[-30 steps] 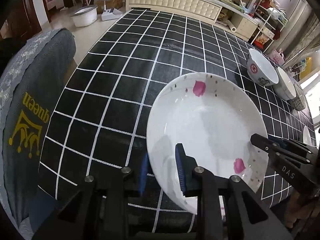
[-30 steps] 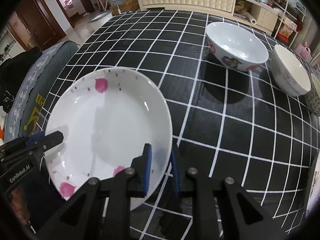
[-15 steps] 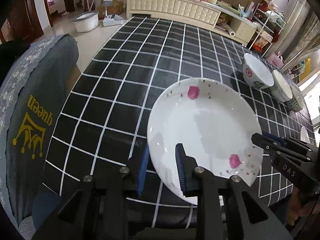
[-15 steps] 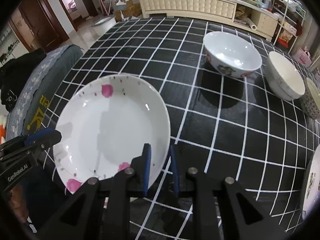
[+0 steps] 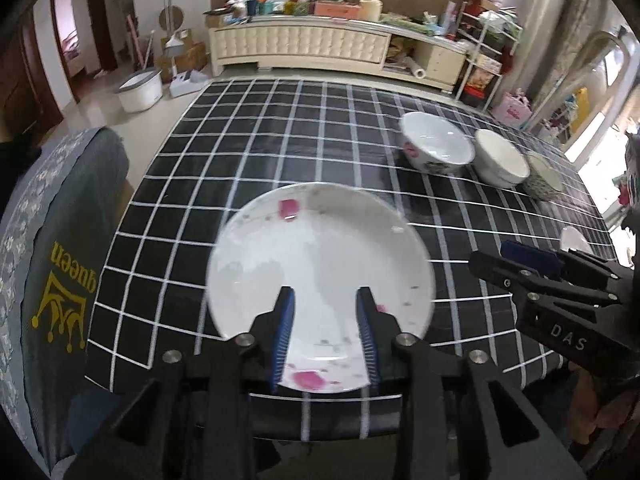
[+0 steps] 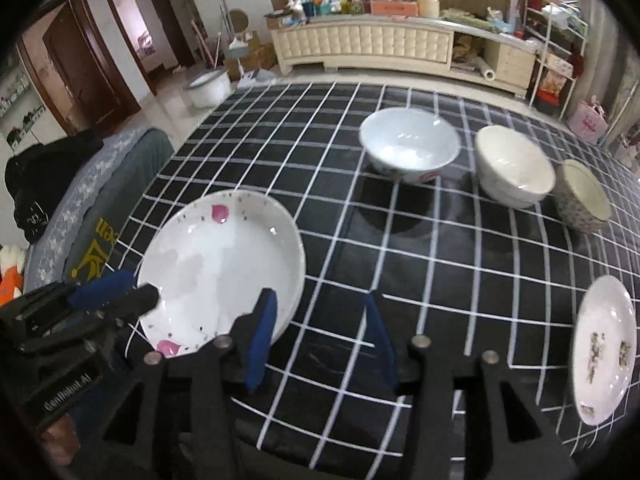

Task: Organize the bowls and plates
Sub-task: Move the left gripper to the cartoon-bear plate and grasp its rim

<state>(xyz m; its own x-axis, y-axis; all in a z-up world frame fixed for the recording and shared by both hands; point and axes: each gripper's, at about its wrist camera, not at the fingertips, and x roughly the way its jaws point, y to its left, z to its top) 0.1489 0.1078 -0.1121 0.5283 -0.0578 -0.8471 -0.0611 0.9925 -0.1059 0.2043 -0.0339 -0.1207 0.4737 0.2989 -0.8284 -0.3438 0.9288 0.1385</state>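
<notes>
A white plate with pink petals [image 5: 320, 256] [image 6: 216, 264] lies flat on the black checked tablecloth [image 5: 280, 136] near its front left corner. My left gripper [image 5: 325, 336] is open, its blue-padded fingers [image 5: 283, 332] spread over the plate's near rim. My right gripper [image 6: 320, 336] is open just right of the plate and holds nothing. Three bowls stand in a row at the back right: a white flowered bowl [image 6: 408, 144], a cream bowl [image 6: 514, 166] and a patterned bowl [image 6: 584, 196]. A second decorated plate [image 6: 606, 350] lies at the right edge.
A grey chair back with a yellow "queen" print [image 5: 60, 264] stands against the table's left side. The table's front edge [image 5: 320, 412] is right under both grippers. A cluttered cream cabinet [image 6: 372, 44] lines the far wall.
Both grippers have let go of the plate and opened. The plate now rests flat on the table. Both grippers have pulled back and up, so more of the table shows.
</notes>
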